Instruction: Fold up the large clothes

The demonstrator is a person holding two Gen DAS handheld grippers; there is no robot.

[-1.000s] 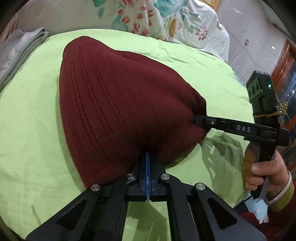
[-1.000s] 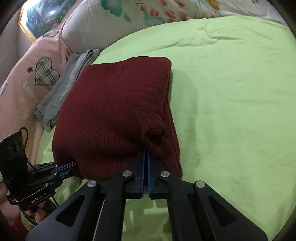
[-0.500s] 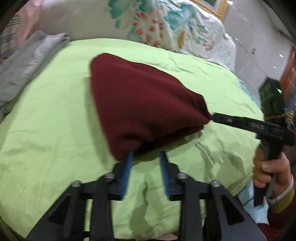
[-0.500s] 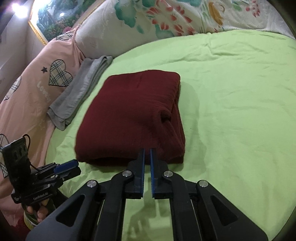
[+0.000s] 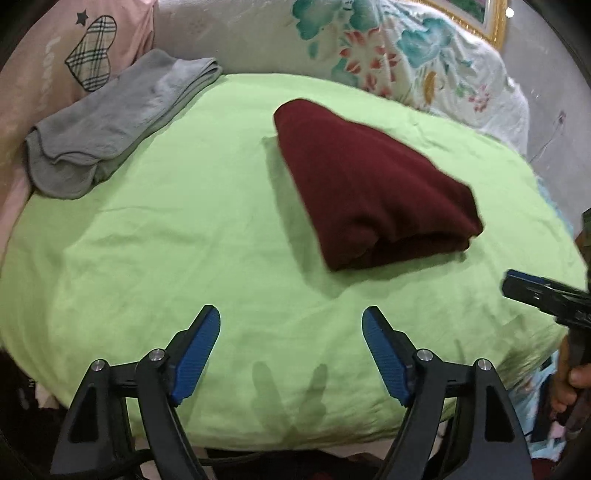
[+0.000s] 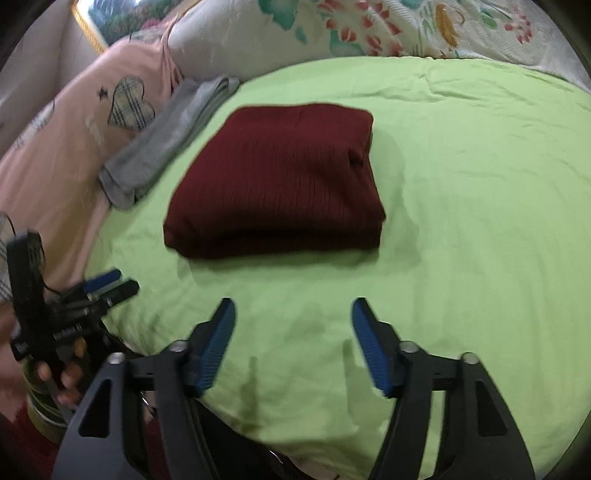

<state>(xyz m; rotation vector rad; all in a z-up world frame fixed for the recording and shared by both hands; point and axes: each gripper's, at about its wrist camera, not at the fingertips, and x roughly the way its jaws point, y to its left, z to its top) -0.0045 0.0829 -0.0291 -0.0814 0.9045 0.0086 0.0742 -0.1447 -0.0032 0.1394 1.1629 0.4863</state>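
Maroon sweater (image 5: pixel 373 188) is lying folded on the green bed (image 5: pixel 184 236). Left gripper (image 5: pixel 291 325) and right gripper (image 6: pixel 293 314) are hovering near it, fingers released, grasping nothing.

a bed is covered by a lime green sheet (image 5: pixel 177 229), lightly wrinkled. a white floral quilt (image 5: pixel 388 55) in teal, red and orange is bunched along the far side. a pink cover with a plaid heart print (image 6: pixel 131 101) is seen on the left side. a folded grey cloth (image 5: pixel 110 122) is laid at the sheet's edge, against the pink cover. a gold picture frame (image 5: pixel 495 18) is seen on the grey wall (image 5: pixel 554 122) behind the bed. light is dim and indoor; edges are blurred.
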